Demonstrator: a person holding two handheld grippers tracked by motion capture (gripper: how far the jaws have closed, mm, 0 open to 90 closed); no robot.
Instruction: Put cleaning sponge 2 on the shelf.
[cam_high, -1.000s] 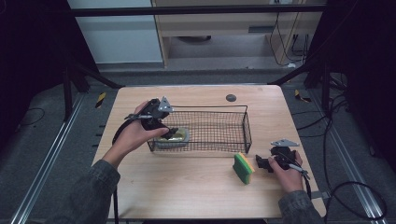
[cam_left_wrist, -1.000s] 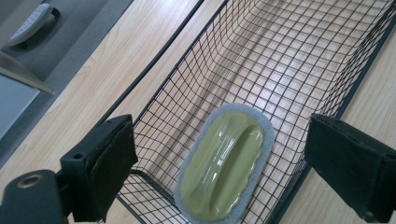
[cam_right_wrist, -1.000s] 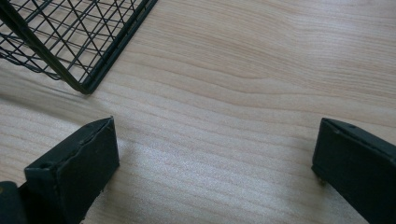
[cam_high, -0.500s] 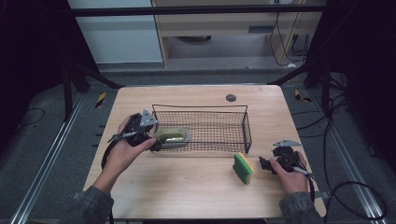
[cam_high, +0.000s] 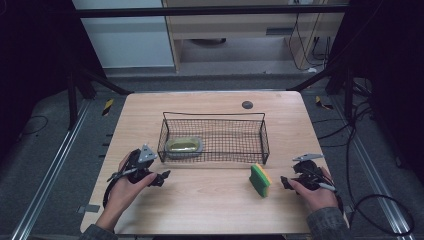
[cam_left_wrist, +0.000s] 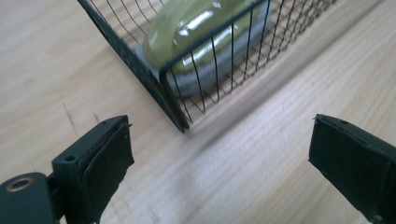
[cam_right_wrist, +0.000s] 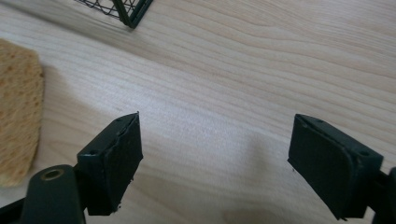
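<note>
The right hand-held gripper (cam_high: 286, 182) rests low on the counter (cam_high: 210, 210) with nothing between its jaws, which have just been closing. Just to its left the sponge (cam_high: 260, 180) stands on edge; in the right gripper view it is cut off at the left border, so its green side cannot be seen there. The left hand-held gripper (cam_high: 162, 177) is released, jaws wide, near the basket (cam_high: 215, 116) corner. Inside the basket, a yellow-green soap dish (cam_high: 184, 146) lies blurred behind the mesh.
</note>
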